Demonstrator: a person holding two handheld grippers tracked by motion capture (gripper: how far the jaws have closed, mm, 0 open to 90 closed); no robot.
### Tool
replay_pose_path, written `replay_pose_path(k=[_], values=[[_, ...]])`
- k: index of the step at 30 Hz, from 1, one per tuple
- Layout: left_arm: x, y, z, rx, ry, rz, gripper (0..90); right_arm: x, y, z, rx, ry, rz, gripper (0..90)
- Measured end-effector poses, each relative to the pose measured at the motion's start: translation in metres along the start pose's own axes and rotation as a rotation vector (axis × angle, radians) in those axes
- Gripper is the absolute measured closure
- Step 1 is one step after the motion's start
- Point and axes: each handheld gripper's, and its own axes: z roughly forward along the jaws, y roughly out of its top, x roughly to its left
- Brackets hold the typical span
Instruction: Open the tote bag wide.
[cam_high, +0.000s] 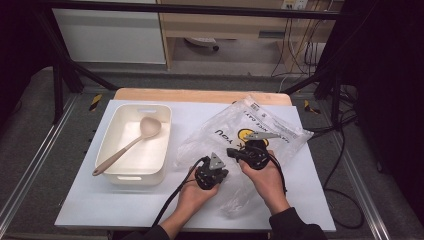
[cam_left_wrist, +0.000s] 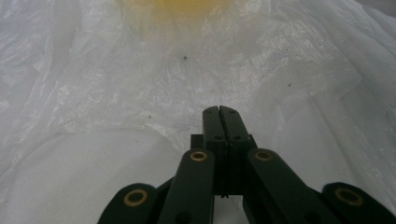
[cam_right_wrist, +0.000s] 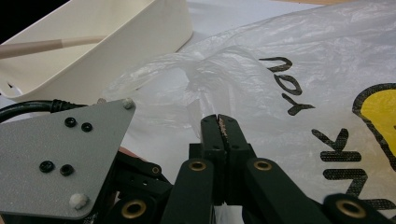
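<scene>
I hold my left claw (cam_high: 218, 176) and right claw (cam_high: 236, 152) low over the plastic bag (cam_high: 235, 132), both pressed together, gripping nothing.

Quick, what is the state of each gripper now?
Left gripper: closed, holding nothing, over the plastic bag.
Right gripper: closed, holding nothing.

The tub (cam_high: 135, 145) sits on the left part of the desk (cam_high: 90, 200), with the ladle (cam_high: 129, 144) lying inside it. Right of the tub, the plastic bag (cam_high: 240, 135) lies spread on the desk. Both grippers, the left gripper (cam_high: 212, 175) nearer the tub and the right gripper (cam_high: 252, 152) beyond it, rest on the bag.
</scene>
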Motion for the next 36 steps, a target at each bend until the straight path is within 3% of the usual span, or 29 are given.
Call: replay_pose_path(k=[10,28,36], values=[[-0.001,0.0,0.0,0.005,0.01,0.013,90.0,-0.011,0.003,-0.001,-0.01,-0.019,0.017,90.0],[0.003,-0.001,-0.001,0.014,-0.023,0.016,90.0,-0.038,0.031,-0.021,-0.042,-0.087,0.011,90.0],[0.005,-0.001,-0.002,0.02,-0.037,0.014,90.0,-0.035,0.038,-0.033,-0.067,-0.084,0.004,90.0]])
